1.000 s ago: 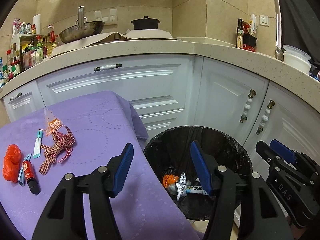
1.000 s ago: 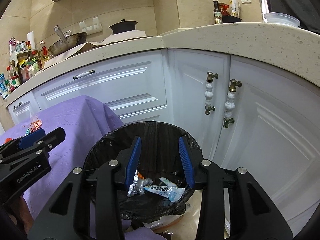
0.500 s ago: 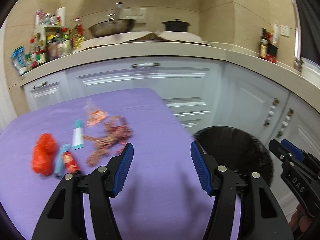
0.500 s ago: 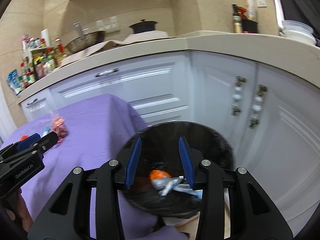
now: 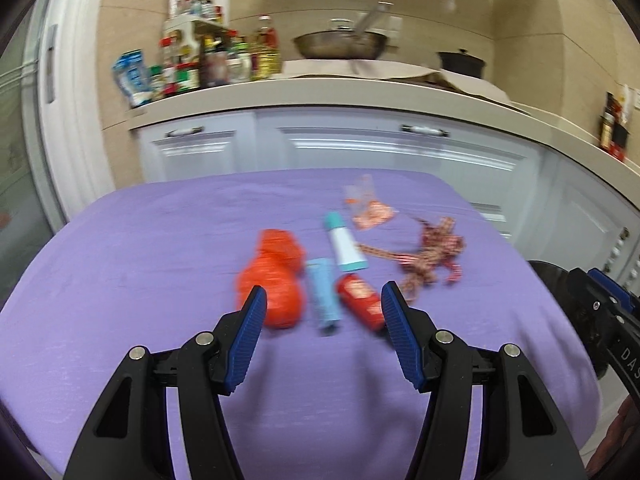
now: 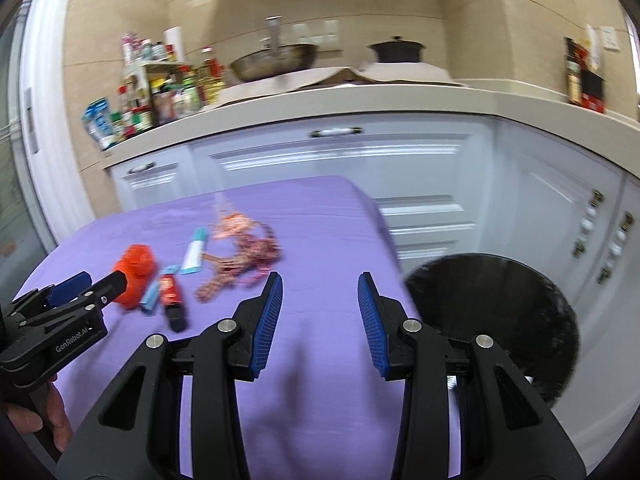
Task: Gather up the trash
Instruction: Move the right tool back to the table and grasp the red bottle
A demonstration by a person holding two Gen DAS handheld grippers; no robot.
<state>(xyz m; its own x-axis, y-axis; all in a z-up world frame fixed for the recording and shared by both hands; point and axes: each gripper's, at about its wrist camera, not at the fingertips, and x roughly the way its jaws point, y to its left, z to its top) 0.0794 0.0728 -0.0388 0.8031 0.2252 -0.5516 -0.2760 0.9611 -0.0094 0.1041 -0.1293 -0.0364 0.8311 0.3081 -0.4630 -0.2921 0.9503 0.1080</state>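
Trash lies on the purple table (image 5: pixel 120 272): an orange crumpled bag (image 5: pixel 276 276), a light blue wrapper (image 5: pixel 324 296), a red tube (image 5: pixel 360 304), a white and teal tube (image 5: pixel 344 246), a clear packet (image 5: pixel 368 208) and a checked ribbon (image 5: pixel 428 260). My left gripper (image 5: pixel 322 312) is open and empty, just above and short of the bag, wrapper and red tube. My right gripper (image 6: pixel 320 304) is open and empty over the table's right part. The black-lined trash bin (image 6: pixel 492 312) stands to the right, off the table. The ribbon (image 6: pixel 244 256) and the bag (image 6: pixel 134 272) also show in the right wrist view.
White kitchen cabinets (image 6: pixel 340 168) and a countertop run behind the table, with bottles and jars (image 5: pixel 200 64), a wok (image 5: pixel 340 44) and a black pot (image 6: pixel 394 50). The other gripper shows at each view's edge: the right one (image 5: pixel 600 320), the left one (image 6: pixel 64 312).
Both grippers swung left from over the bin to over the table. The trash pile has come to the centre of the left wrist view, and the bin has slid to the right edge.
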